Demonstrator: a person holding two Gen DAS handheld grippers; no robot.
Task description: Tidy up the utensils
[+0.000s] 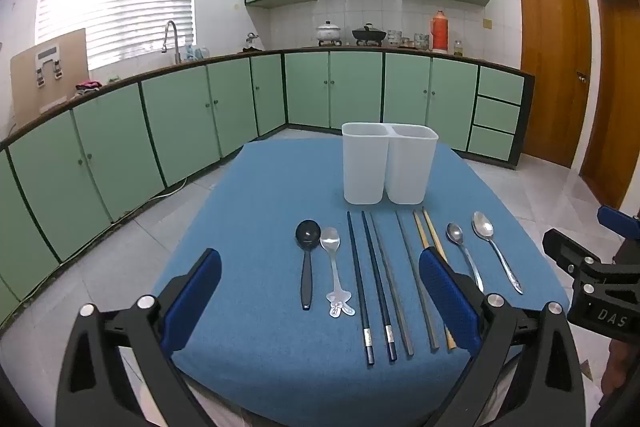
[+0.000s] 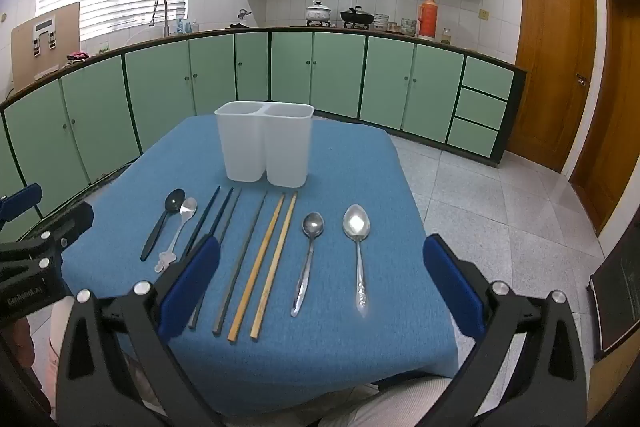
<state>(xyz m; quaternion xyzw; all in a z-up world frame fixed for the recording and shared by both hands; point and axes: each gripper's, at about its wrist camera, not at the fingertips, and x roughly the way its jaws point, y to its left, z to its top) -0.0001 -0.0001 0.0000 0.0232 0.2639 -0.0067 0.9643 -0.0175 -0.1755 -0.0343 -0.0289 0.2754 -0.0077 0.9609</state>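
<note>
A white two-compartment holder (image 1: 389, 163) (image 2: 265, 143) stands empty at the far side of the blue-covered table (image 1: 256, 195) (image 2: 352, 163). In front of it lie a black spoon (image 1: 307, 259) (image 2: 162, 223), a small steel spoon with a shaped handle (image 1: 335, 267) (image 2: 178, 231), dark blue chopsticks (image 1: 370, 279), grey chopsticks (image 1: 412, 279) (image 2: 242, 259), wooden chopsticks (image 2: 270, 263) (image 1: 430, 227), and two steel spoons (image 2: 308, 259) (image 2: 358, 247) (image 1: 496, 251). My left gripper (image 1: 320, 301) and my right gripper (image 2: 320, 287) are open and empty above the near table edge.
Green kitchen cabinets (image 1: 200, 115) run along the left and back walls. Wooden doors (image 2: 556, 59) are on the right. Tiled floor (image 2: 500, 211) surrounds the table. The other gripper shows at the edge of each view: the right one (image 1: 592, 267), the left one (image 2: 36, 259).
</note>
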